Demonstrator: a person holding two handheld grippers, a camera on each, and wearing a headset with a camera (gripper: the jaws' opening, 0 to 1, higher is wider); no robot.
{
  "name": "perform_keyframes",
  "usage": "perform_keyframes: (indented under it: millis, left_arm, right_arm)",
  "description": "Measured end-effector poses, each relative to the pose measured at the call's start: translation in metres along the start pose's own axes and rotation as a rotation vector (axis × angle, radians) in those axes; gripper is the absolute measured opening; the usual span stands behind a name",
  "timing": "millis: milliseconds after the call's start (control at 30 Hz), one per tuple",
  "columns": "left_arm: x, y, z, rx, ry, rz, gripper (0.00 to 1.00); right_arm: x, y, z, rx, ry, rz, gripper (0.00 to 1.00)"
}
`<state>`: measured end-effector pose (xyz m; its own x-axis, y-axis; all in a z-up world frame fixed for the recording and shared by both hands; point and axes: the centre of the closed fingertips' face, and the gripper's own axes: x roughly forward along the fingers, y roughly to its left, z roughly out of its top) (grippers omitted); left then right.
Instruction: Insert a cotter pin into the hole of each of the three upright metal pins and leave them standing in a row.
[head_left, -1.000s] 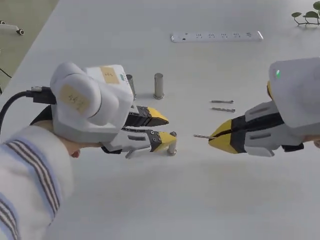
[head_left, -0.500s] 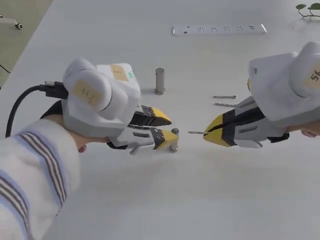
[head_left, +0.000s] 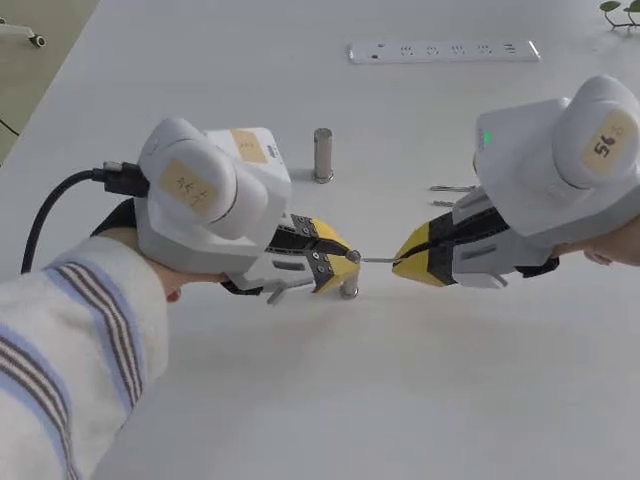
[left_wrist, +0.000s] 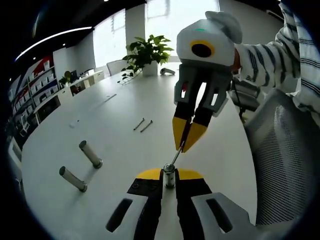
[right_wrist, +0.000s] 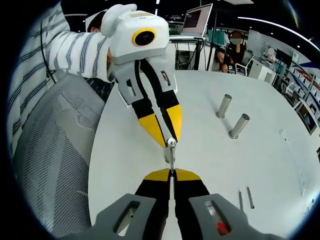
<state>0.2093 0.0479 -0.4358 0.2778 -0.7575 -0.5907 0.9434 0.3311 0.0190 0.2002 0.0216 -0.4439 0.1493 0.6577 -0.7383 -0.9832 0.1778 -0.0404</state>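
Clamps the upright metal pin (head_left: 347, 290) on the tabletop (head_left: 400, 400) in the left claw (head_left: 338, 268) to steady it; pinches a cotter pin (head_left: 377, 260) in the right claw (head_left: 402, 262), tip at the pin's top, aimed for its hole.

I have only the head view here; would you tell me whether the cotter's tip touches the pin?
Observer: Yes. In the right gripper view the cotter, held in the right tongs, meets the pin just under its top. I cannot tell whether it is in the hole.
Operator: Thank you. Are the left tongs gripping that pin, or just beside it?
Observer: Gripping it. In the left gripper view the left tongs are shut on the pin, which stands upright between the two yellow tips.
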Motion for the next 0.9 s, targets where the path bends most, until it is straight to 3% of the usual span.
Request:
perform_keyframes:
  millis: [900]
  left_arm:
    - [-0.003,0.003,-0.005,-0.010,0.005,0.012,0.06]
  right_arm:
    - [0.017,-0.003,0.008,-0.008,-0.002,-0.011,0.00]
